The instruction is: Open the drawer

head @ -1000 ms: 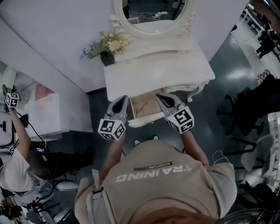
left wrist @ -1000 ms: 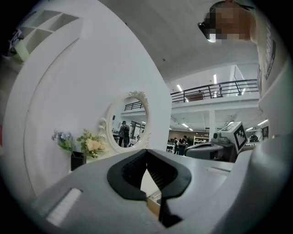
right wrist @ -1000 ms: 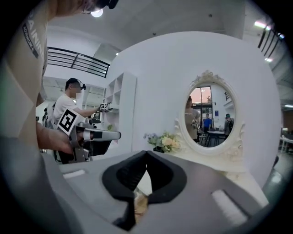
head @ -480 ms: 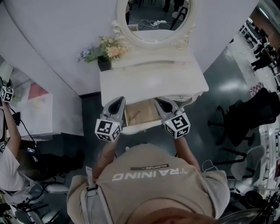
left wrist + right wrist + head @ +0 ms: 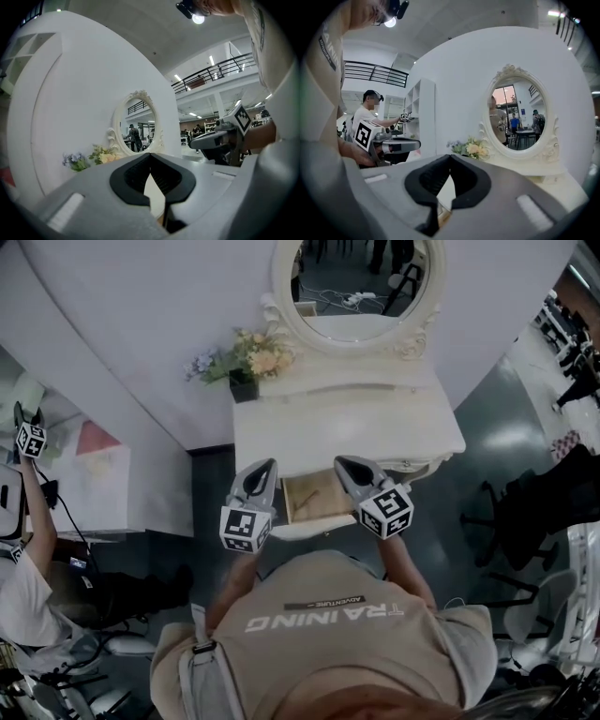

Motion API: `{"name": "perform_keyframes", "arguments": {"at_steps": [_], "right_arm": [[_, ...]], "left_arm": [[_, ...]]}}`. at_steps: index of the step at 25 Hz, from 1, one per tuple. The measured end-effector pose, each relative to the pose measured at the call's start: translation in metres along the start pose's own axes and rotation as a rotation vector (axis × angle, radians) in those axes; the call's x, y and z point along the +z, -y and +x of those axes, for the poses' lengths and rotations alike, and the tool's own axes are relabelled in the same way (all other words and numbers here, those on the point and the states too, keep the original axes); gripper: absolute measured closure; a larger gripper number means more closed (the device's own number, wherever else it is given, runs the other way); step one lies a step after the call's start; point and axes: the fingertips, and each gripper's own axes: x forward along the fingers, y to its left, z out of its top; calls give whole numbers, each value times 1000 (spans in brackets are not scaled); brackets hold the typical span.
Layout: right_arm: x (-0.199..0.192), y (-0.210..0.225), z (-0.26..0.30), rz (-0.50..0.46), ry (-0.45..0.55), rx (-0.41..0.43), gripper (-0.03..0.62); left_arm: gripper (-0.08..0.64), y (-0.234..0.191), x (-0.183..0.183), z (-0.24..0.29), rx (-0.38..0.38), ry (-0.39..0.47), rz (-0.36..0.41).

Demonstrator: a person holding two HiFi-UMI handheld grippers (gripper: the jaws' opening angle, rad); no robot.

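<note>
A white dressing table stands against the wall. Its drawer is pulled out under the front edge and shows a wooden inside. My left gripper hangs just left of the drawer, level, jaws shut and empty. My right gripper hangs by the drawer's right side, also shut with nothing in it. In the left gripper view the left gripper has its pads meeting at the tips, with the right gripper beside it. The right gripper view shows the right gripper closed and the left gripper at its left.
An oval mirror and a pot of flowers stand at the table's back. Another person with a marker cube is at the far left by a white cabinet. Dark office chairs stand to the right.
Both grippers have shifted a little sideways along the table's front, and the head view has swung. The drawer stays out about as far as before. Both jaws stay shut.
</note>
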Motion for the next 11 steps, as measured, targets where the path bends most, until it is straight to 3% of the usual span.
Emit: {"name": "perform_keyframes", "arguments": {"at_steps": [11], "right_arm": [[15,-13,34,-38,5,20,589]], "left_arm": [[552,-31,-4,6,-13,-11,2]]}}
